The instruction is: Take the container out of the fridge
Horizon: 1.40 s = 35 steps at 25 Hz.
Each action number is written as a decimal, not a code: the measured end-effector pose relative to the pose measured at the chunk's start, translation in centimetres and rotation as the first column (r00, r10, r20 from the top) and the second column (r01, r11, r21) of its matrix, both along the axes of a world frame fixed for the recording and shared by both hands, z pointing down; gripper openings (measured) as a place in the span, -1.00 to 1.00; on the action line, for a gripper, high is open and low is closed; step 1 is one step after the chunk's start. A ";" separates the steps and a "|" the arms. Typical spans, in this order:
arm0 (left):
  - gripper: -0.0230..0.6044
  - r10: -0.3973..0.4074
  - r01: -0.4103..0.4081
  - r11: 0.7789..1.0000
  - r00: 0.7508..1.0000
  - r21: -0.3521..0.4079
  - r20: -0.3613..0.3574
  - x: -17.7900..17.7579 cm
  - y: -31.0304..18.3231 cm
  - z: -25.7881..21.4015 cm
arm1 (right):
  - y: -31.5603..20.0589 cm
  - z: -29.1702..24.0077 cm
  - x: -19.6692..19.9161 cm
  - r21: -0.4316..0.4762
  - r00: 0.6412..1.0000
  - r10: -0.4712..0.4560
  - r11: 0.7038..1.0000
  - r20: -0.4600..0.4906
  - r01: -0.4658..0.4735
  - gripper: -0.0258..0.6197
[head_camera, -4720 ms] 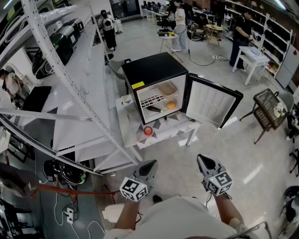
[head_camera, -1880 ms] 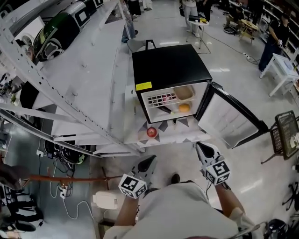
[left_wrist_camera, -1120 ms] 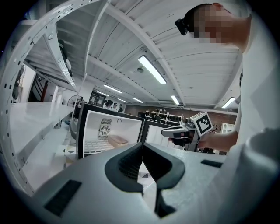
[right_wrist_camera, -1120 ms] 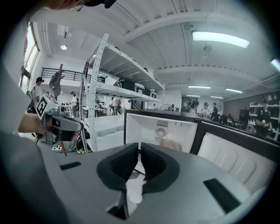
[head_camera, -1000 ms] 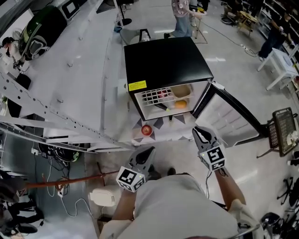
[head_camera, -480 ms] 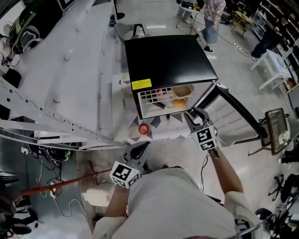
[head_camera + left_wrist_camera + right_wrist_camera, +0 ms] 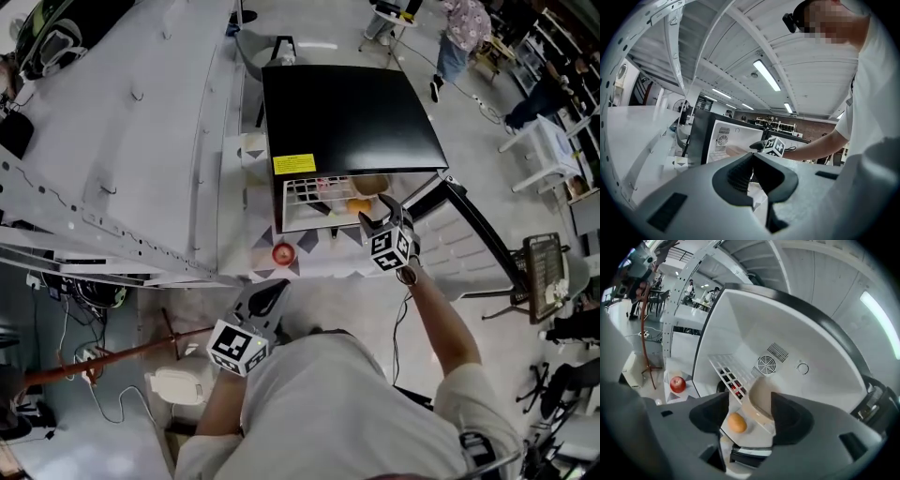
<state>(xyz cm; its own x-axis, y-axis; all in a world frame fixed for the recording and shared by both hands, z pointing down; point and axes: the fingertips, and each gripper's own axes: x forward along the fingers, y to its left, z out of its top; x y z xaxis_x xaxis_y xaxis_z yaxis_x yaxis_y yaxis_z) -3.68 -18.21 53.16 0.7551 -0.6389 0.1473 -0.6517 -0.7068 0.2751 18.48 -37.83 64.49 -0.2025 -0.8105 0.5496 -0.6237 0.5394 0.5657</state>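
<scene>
The black mini fridge (image 7: 347, 112) stands open on a low white table (image 7: 314, 265), its door (image 7: 473, 239) swung to the right. On its wire shelf (image 7: 727, 372) lies the shallow beige container (image 7: 758, 397), also seen in the head view (image 7: 371, 184). An orange (image 7: 737, 423) lies below it. My right gripper (image 7: 377, 217) is at the fridge mouth, just in front of the container. Its jaws are opening and nothing is between them (image 7: 750, 404). My left gripper (image 7: 275, 291) hangs low by the table's front edge, shut and empty (image 7: 752, 161).
A red apple (image 7: 282, 253) sits on the table left of the fridge mouth, also in the right gripper view (image 7: 677, 384). White metal racking (image 7: 112, 141) runs along the left. A wire basket stand (image 7: 542, 281) is to the right, and people stand further back.
My right gripper has gone forward and up from waist height to the fridge opening, and its jaws have spread. The fridge has drawn nearer. The left gripper stays low.
</scene>
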 end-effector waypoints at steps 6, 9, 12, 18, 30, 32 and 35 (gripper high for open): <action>-0.91 -0.033 0.033 0.999 0.999 -0.011 -0.003 -0.8 -0.4 0.3 | -3.9 4.3 0.7 -0.043 0.988 -0.022 0.999 -0.153 0.016 0.19; -0.91 -0.052 0.052 0.999 0.999 -0.017 0.000 -1.3 -0.5 0.5 | -5.5 6.4 1.5 -0.050 0.966 -0.045 0.998 -0.256 0.033 0.20; -0.91 -0.069 0.069 0.997 0.998 -0.026 0.010 -2.0 -0.5 0.8 | -6.6 8.1 1.9 -0.040 0.936 -0.074 0.997 -0.346 0.064 0.20; -0.91 -0.093 0.094 0.995 0.995 -0.046 0.025 -3.0 -0.4 1.3 | -7.8 10.0 2.8 -0.008 0.873 -0.079 0.996 -0.481 0.086 0.11; -0.91 -0.071 0.072 0.997 0.997 -0.034 0.006 -2.9 -0.2 1.2 | -6.3 7.8 1.7 0.011 0.891 -0.108 0.992 -0.441 0.126 -0.08; -0.91 -0.062 0.062 0.997 0.998 -0.034 0.002 -2.9 -0.2 1.2 | -5.9 7.2 1.4 0.016 0.906 -0.101 0.993 -0.411 0.117 -0.09; -0.91 -0.047 0.047 0.998 0.999 -0.033 -0.005 -2.9 -0.2 1.2 | -5.2 5.9 1.0 0.036 0.923 -0.082 0.994 -0.375 0.103 -0.10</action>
<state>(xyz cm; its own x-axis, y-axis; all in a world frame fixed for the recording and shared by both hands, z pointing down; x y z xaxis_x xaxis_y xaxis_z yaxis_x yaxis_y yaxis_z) -6.60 -18.39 54.38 0.7249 -0.6688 0.1650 -0.6827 -0.6656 0.3016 19.52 -42.98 70.35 -0.0670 -0.8287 0.5556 -0.3110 0.5465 0.7776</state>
